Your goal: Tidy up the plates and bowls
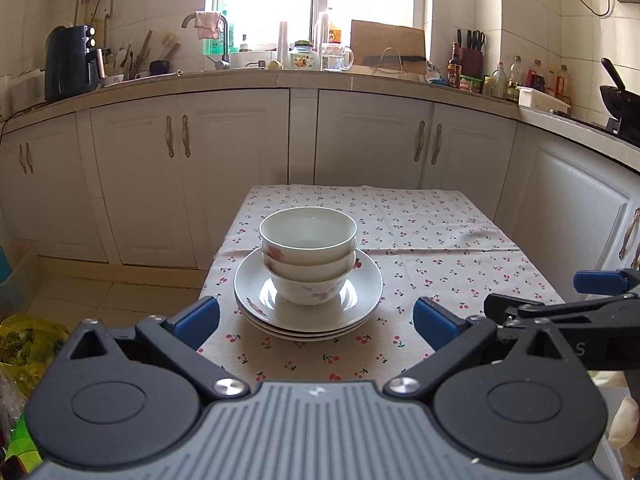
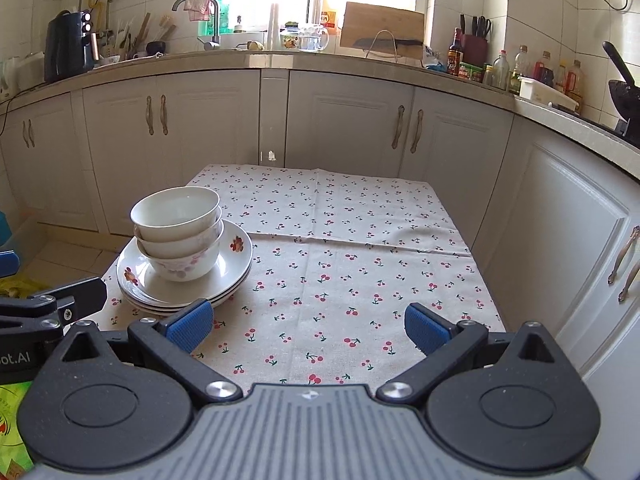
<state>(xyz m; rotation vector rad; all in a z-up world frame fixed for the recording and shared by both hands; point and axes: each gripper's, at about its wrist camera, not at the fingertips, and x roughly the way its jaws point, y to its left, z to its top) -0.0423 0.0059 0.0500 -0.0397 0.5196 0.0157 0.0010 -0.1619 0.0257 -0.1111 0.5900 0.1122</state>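
Three white floral bowls [image 1: 308, 256] sit nested on a stack of three white plates [image 1: 364, 284] near the table's left front. The same bowls [image 2: 178, 232] and plates [image 2: 236, 256] appear at the left of the right wrist view. My left gripper [image 1: 316, 318] hovers open just in front of the stack, nothing between its blue pads. My right gripper [image 2: 308, 326] is open over the cloth to the right of the stack, holding nothing. Its fingers [image 1: 600, 282] show at the right edge of the left wrist view.
The small table carries a cherry-print cloth [image 2: 360, 240]. White cabinets [image 1: 232, 168] and a cluttered counter with a sink tap [image 1: 224, 40] stand behind it. More cabinets [image 2: 568, 248] run along the right. Bags [image 1: 28, 344] lie on the floor at the left.
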